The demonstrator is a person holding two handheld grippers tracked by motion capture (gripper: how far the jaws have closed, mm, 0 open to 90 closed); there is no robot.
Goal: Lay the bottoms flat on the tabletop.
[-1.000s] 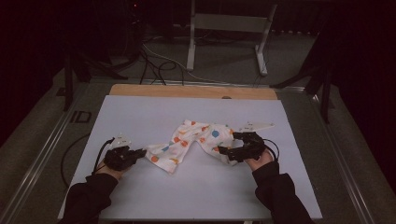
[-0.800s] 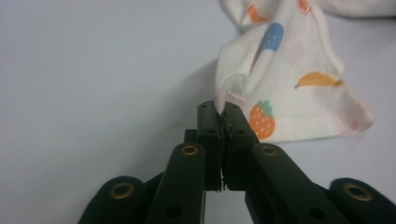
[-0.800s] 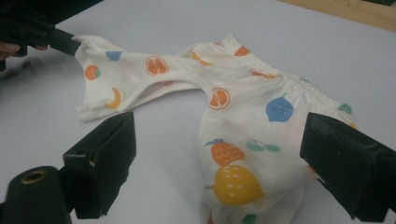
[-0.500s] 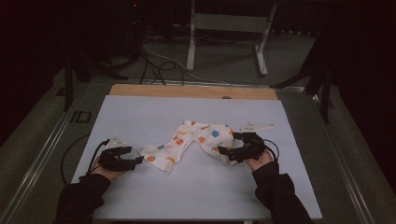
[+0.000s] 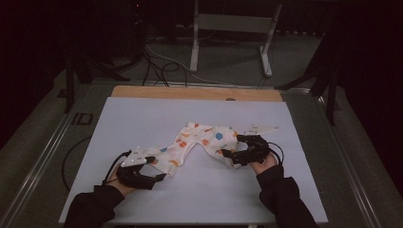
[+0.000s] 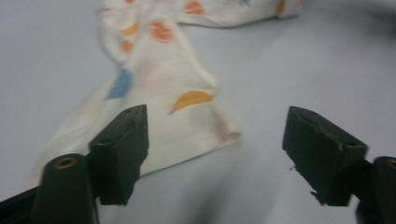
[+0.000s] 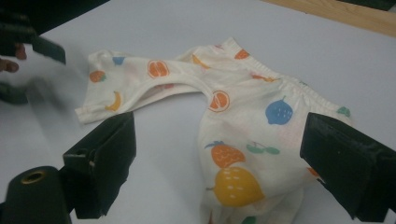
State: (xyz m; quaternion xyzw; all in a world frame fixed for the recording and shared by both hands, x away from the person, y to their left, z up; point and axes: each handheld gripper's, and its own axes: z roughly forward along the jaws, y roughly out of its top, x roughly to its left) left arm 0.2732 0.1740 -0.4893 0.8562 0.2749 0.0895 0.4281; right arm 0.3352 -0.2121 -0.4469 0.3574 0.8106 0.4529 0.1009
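Near the middle of the white table [image 5: 142, 123] lies a small pair of cream baby trousers [image 5: 199, 142], printed with oranges, bananas, strawberries, a blue lemon and a yellow fruit. The trousers are twisted. One leg trails toward my left gripper [image 5: 153, 168], and the waist end, with its gathered elastic band, bunches up by my right gripper [image 5: 229, 156].

My left gripper [image 6: 215, 149] sits just off the hem of that leg. Its jaws have just been opening and then easing in a little. They stand spread, and only the edge of the hem reaches the gap, with no pad pressing on it.

My right gripper [image 7: 215, 172] rests over the bunched end of the trousers [image 7: 243, 135]. Its jaws are spread wide on either side of the cloth and do not pinch it.

I judge the trousers light, thin and limp. They should slide easily on the smooth table and sag or fold wherever I do not hold them. Nothing about them looks fragile. The best holds look like the leg hem on the left and the thicker waistband on the right, where the doubled cloth gives the pads something to bite. A pinch on a single layer may slip.

I can read no brand, label or writing on the trousers. Beside the table's left edge there are pale marks on the floor, too faint to read.
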